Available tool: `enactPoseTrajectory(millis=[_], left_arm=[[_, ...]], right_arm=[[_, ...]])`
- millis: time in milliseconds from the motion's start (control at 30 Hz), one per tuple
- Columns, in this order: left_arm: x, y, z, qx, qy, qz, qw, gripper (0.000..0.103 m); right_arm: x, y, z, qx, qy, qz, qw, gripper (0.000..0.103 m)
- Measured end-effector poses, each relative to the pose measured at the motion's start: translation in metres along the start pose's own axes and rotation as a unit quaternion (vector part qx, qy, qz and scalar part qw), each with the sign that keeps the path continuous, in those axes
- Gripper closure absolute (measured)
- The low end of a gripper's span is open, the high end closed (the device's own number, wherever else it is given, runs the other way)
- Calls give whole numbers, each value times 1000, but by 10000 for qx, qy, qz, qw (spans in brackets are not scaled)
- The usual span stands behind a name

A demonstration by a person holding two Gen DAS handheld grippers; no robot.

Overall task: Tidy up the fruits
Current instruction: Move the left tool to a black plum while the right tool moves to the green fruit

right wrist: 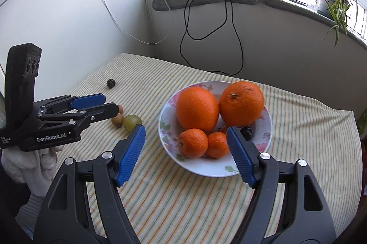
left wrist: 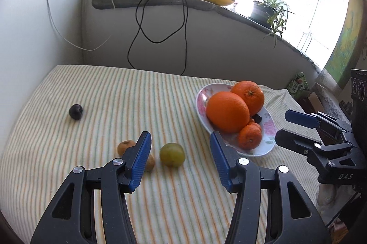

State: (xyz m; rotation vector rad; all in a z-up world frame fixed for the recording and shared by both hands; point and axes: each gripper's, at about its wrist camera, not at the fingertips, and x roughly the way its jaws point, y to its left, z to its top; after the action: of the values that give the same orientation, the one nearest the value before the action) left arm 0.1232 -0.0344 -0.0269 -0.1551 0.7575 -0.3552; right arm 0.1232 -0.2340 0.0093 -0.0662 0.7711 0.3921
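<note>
Fruit half sorted: a full bowl on the striped counter, four loose pieces beside it.

The flowered bowl (right wrist: 267, 120) holds two big oranges (right wrist: 197, 106), two small tangerines (right wrist: 193, 142) and a dark plum (right wrist: 247, 132) tucked behind them. On the striped cloth (right wrist: 183, 198) to the bowl's left lie a green plum (left wrist: 172, 154) and two small brown fruits (left wrist: 125, 146), close together, with another dark plum (left wrist: 76, 111) well apart, near the wall. The left gripper (left wrist: 180, 159) hangs above the green plum, its blue pads apart and holding nothing. The right gripper (right wrist: 185, 152) stands over the near rim of the bowl, spread wide and empty, touching no fruit. A gloved hand (right wrist: 29, 166) carries the left gripper.
</note>
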Motion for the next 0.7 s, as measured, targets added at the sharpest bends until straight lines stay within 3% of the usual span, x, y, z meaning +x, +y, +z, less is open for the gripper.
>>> enactPoseTrajectory(millis=[367,567,700], left_arm=[[-16,60,-1,-391,-128,324,9986,51],[-20,83,-2,-562,-168,410,9974,51],[-19,94,-2,-620,-159,441,9970,51]], right_arm=[[19,44,-2,-289,151,592,9977,28],[34,61,-5,-317,335,873,9951,40],[44,71,-8,-277,494,1039,9930,53]])
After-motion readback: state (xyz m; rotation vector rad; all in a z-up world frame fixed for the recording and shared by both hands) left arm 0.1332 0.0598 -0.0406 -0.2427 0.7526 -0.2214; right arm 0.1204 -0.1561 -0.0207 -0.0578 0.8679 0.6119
